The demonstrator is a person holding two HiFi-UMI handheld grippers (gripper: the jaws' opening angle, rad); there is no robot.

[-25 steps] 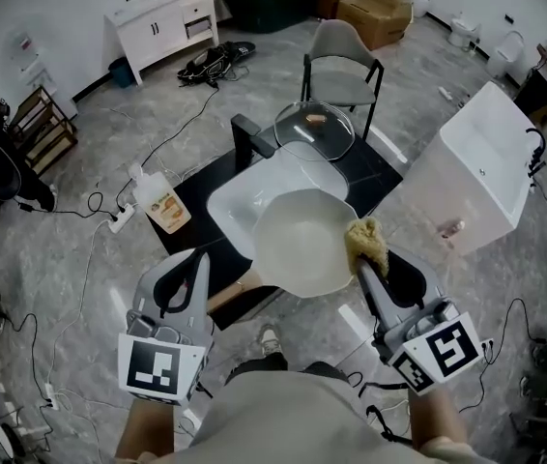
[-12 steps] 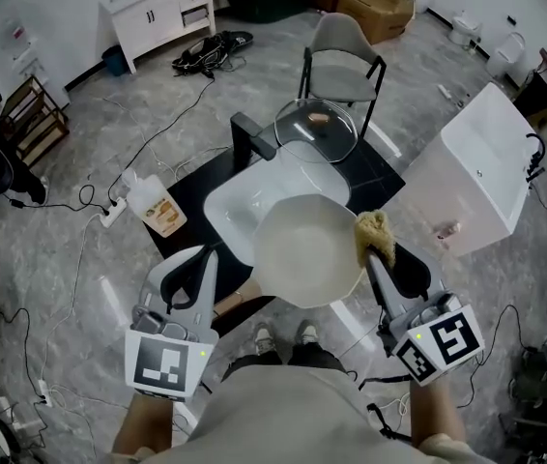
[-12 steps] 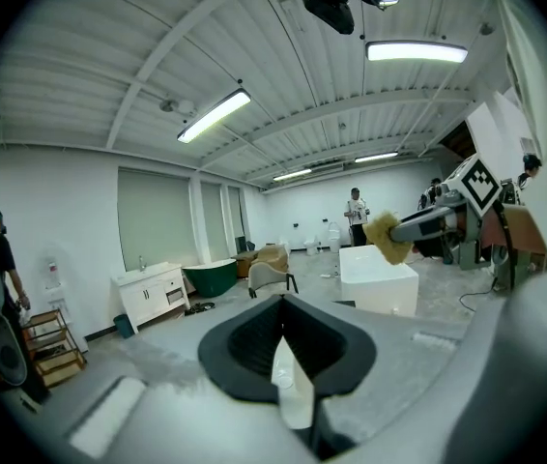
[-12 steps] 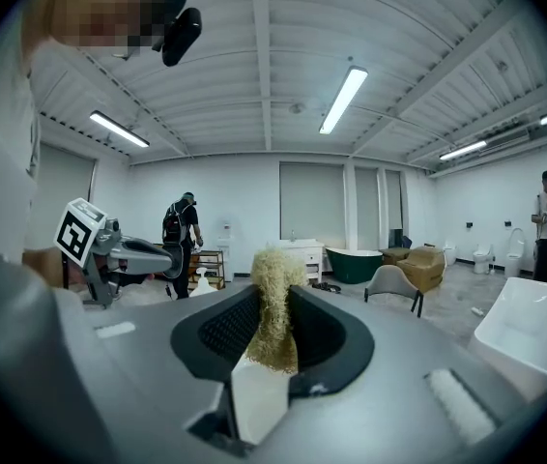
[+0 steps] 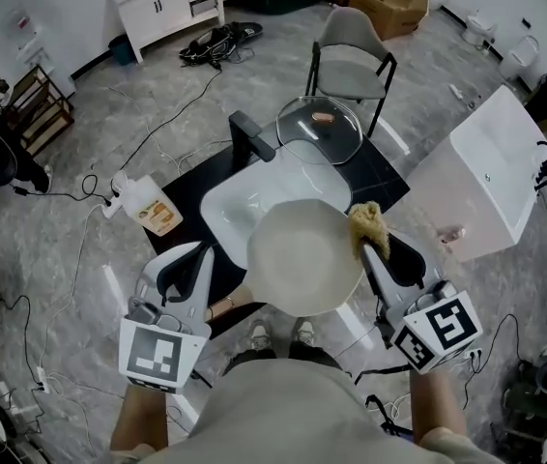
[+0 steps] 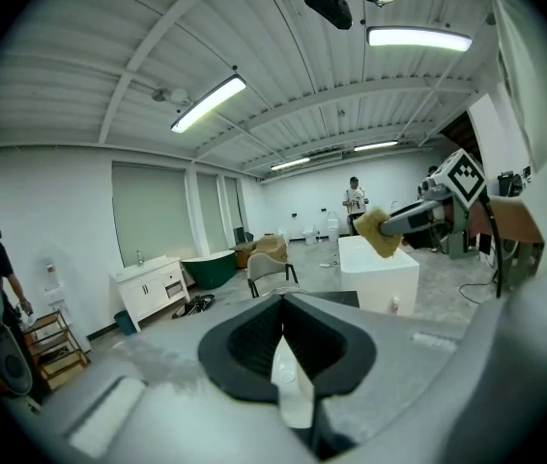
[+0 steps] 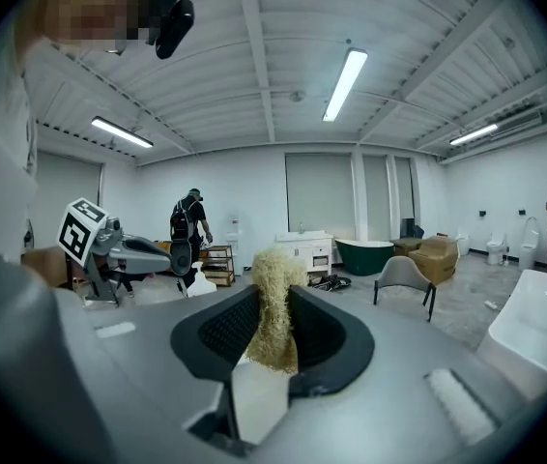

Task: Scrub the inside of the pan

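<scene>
Pan (image 5: 302, 259) sat over the near edge of the sink (image 5: 225, 206), between my grippers. Its handle (image 5: 227, 304) ran under my left gripper (image 5: 201, 259), whose jaws were pressed together on nothing. What bore the pan was hidden. My right gripper (image 5: 375, 249) clamped a scrubber (image 5: 367, 222) at the pan's right rim.

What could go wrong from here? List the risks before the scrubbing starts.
The pan lies over the white basin while the left gripper is shut beside its handle, apparently not on it: scrubbing could tip or slide it. The right gripper pinches only part of the fibrous scrubber, which might pull free under pressure.
</scene>
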